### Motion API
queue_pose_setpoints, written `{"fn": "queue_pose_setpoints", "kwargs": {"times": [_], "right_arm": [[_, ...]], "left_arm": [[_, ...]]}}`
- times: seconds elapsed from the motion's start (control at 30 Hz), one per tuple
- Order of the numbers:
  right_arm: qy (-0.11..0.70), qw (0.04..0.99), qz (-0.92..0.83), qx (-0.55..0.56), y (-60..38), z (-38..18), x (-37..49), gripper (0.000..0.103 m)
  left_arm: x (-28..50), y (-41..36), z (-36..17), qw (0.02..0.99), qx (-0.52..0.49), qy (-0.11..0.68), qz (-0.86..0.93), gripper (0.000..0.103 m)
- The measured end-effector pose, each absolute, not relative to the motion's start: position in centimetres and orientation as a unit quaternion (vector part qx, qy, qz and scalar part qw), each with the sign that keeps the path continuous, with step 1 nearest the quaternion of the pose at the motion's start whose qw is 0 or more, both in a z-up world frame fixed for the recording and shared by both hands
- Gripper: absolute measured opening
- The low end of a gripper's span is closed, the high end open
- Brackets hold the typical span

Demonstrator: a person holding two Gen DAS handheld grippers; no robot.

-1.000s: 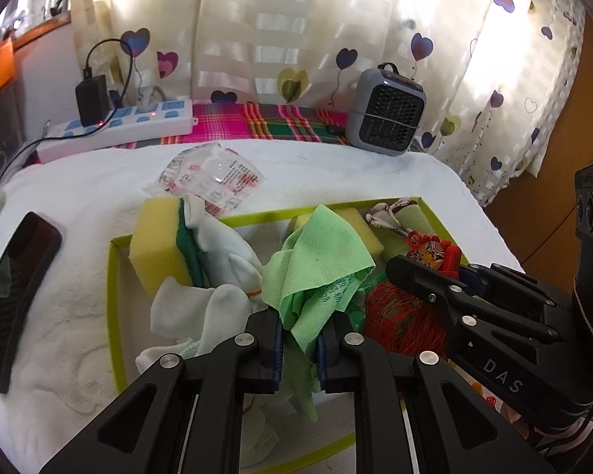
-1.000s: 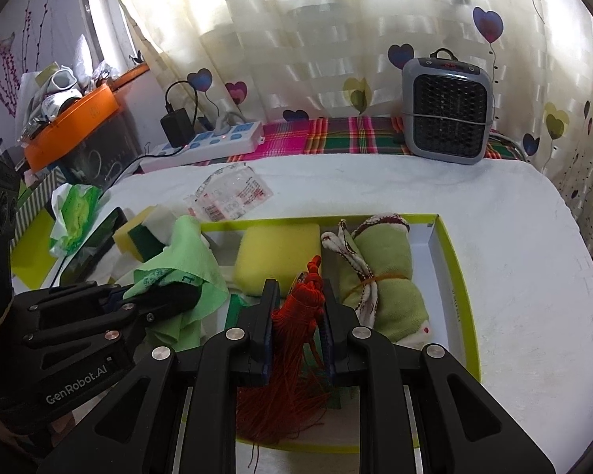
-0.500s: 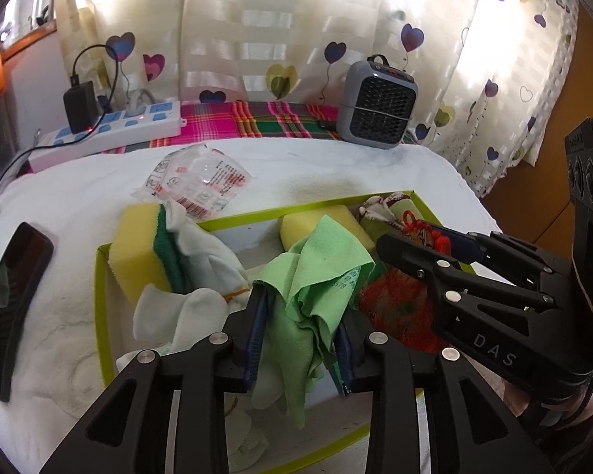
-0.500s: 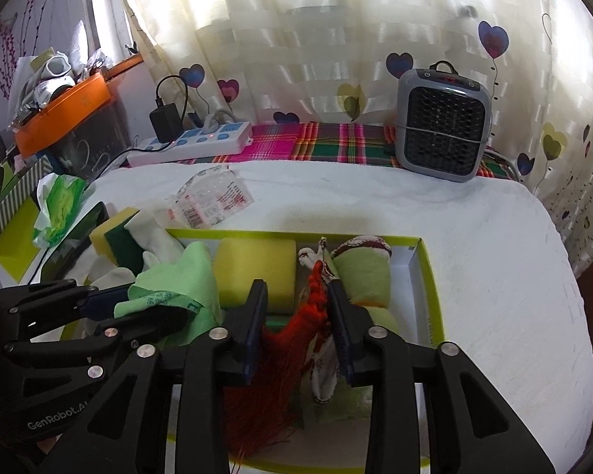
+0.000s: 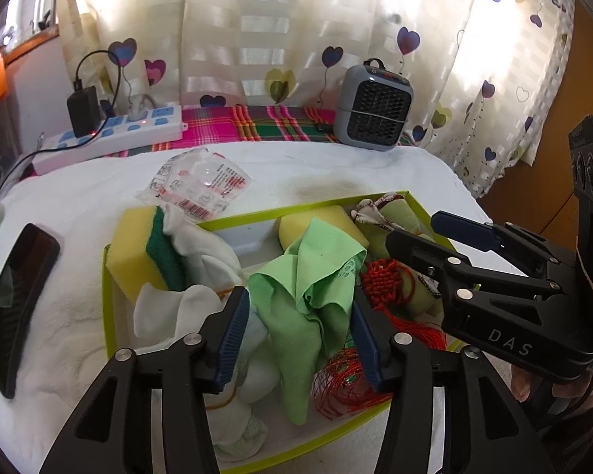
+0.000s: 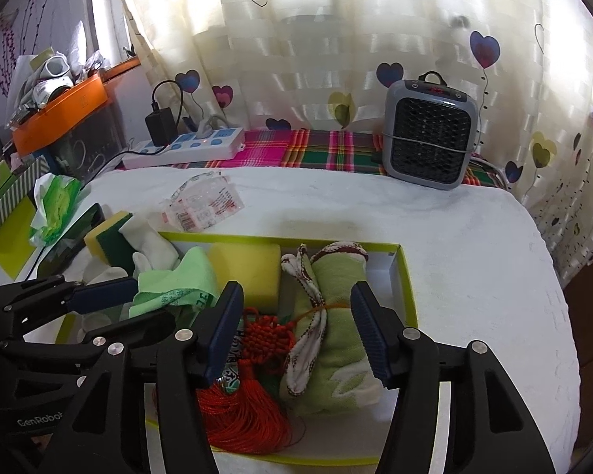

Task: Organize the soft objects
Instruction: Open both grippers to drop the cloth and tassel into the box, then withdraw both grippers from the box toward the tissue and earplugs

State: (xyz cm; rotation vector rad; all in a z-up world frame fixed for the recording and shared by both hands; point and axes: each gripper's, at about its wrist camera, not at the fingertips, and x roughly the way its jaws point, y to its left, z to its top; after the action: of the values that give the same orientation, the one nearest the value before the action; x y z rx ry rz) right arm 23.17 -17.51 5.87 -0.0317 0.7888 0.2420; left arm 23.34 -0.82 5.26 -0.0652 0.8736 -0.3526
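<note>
Both tools are spreading over the box [image 6: 406, 276]: left tool [image 5: 300, 328] around the green cloth [image 5: 316, 276], right tool [image 6: 296, 324] above the red tassel [image 6: 245, 407].

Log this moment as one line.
left gripper: opening, green cloth between jaws, unpressed | right gripper: opening over red tassel | both in tray

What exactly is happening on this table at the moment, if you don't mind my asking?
A person is sorting soft items into a green-rimmed tray with a handheld gripper in each hand. The left gripper is opening around a light green cloth, and the right gripper is opening over a red tassel knot; neither is gripped now. Both lie in the tray beside a yellow sponge, a rolled green towel and white socks.
</note>
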Motion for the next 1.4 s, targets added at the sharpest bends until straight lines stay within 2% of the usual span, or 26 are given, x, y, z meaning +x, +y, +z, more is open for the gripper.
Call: {"fn": "queue_pose_setpoints", "kwargs": {"times": [1.4], "right_arm": [[0.381, 0.918, 0.112, 0.012, -17.9, 5.9, 19.0, 0.058]], "left_arm": [[19.3, 0.8, 6.7, 0.909, -0.021, 0.392, -0.140, 0.050]]}}
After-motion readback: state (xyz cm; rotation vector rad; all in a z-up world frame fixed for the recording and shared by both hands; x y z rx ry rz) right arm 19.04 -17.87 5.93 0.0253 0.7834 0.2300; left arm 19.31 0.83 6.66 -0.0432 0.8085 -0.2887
